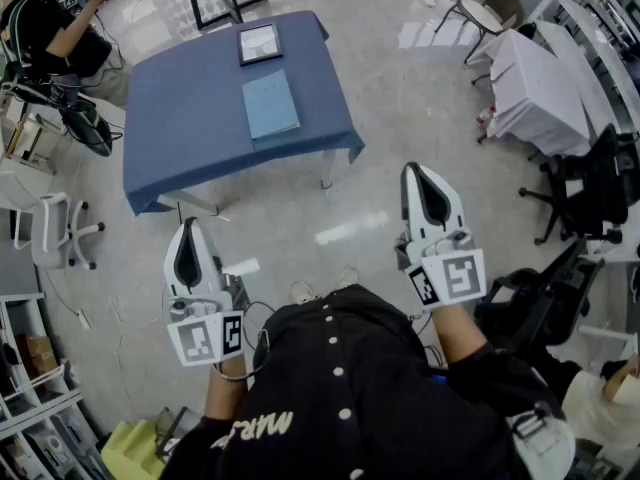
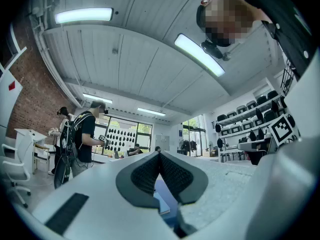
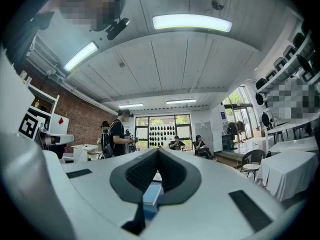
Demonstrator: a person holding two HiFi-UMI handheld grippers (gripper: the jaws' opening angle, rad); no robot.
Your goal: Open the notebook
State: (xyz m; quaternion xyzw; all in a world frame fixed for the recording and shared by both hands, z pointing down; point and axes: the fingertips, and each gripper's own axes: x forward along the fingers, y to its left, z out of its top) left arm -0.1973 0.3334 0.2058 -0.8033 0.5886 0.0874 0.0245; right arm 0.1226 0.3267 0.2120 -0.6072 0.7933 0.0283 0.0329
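**Q.** Notebook: where does it lie relative to the tools?

**A.** The square table (image 1: 180,118), draped in a matt dark-blue cloth, stands ahead of the person on a glossy grey floor (image 1: 400,98). The thin light-blue rectangular notebook (image 1: 270,105) lies flat and closed on the near right part of the table. Its long axis runs away from the person, slightly tilted. A smaller dark-framed flat panel (image 1: 259,43) rests beyond it, apart from it.

**Q.** And the tools themselves?

**A.** The white, smooth-shelled left gripper (image 1: 188,236) and right gripper (image 1: 425,180) are held close to the body, well apart from the table. Both point roughly level toward it. In each gripper view the black ribbed pads meet, so the jaws are together with nothing clamped. The notebook shows only as a distant pale strip beneath them.

**Q.** Which gripper is nearer?

**A.** The notebook lies forward and between the two. The left gripper appears marginally nearer, though not decisively so.

**Q.** What does the coming move turn on?

**A.** Probably on a forward approach to the table, then on finding the cover's free long edge. Which edge carries the spine cannot be told from here. The thin cover likely needs a jaw tip slid under it.
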